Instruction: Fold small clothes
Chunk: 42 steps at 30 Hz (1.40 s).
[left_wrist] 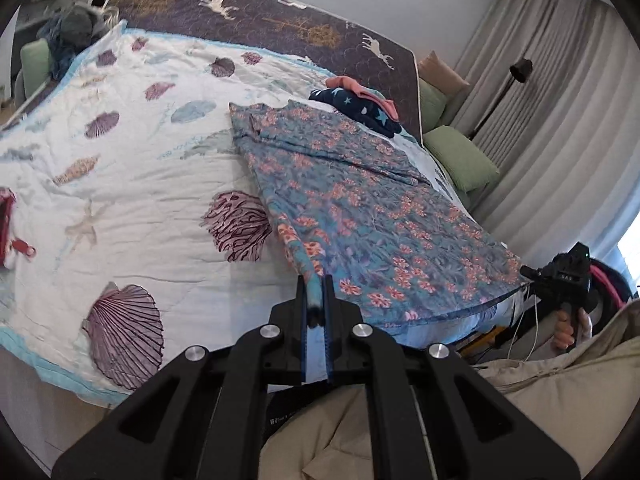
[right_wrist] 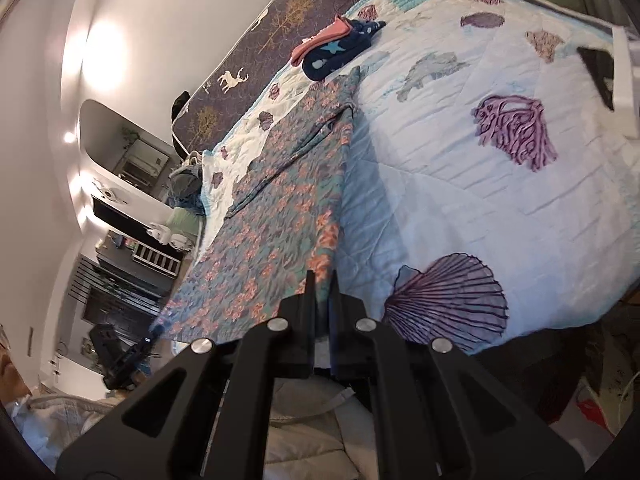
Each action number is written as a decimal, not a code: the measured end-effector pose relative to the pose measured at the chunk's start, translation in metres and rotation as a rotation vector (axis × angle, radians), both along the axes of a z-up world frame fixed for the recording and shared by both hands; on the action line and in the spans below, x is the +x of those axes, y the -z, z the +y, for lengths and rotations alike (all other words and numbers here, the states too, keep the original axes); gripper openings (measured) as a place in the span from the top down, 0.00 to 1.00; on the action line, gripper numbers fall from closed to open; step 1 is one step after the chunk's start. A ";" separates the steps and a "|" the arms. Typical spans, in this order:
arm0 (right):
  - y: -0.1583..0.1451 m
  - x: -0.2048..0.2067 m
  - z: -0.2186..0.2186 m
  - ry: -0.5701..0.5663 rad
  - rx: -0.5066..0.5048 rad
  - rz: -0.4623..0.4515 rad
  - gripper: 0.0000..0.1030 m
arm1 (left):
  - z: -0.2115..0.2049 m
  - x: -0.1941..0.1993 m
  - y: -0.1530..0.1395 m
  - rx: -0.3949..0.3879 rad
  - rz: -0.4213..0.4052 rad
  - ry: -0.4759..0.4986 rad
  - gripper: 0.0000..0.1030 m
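A blue floral garment (left_wrist: 360,208) lies stretched along the bed, its near hem lifted off the edge. My left gripper (left_wrist: 316,284) is shut on the hem's left corner. My right gripper (left_wrist: 532,274) is shut on the hem's right corner, seen at the far right of the left wrist view. In the right wrist view the same garment (right_wrist: 280,216) runs away from my right gripper (right_wrist: 322,278), which pinches its corner, and the left gripper (right_wrist: 154,334) holds the other corner at the lower left.
A white seashell-print quilt (left_wrist: 132,184) covers the bed. Folded navy star-print and pink clothes (left_wrist: 360,102) lie at the far end (right_wrist: 336,46). Green cushions (left_wrist: 460,156) sit to the right. A red item (left_wrist: 8,220) lies at the left edge.
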State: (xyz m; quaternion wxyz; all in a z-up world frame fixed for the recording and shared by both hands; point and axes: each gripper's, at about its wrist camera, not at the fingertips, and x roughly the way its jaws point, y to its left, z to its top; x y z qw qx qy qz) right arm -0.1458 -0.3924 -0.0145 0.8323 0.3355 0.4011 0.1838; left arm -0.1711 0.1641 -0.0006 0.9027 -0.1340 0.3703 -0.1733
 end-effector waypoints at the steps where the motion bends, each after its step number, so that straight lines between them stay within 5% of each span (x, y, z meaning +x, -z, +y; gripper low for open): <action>1: -0.001 0.002 0.001 -0.003 -0.007 -0.003 0.96 | 0.000 -0.001 -0.001 0.000 -0.010 0.000 0.94; 14: -0.004 0.031 0.013 -0.048 0.044 -0.090 0.95 | 0.002 0.033 0.006 -0.017 0.012 -0.074 0.95; 25: -0.042 0.073 0.021 -0.069 0.010 -0.192 0.95 | 0.001 0.068 -0.026 -0.028 -0.091 -0.089 0.95; 42: -0.078 0.176 0.021 -0.029 0.000 -0.289 0.95 | -0.003 0.180 -0.066 -0.055 -0.223 -0.150 0.95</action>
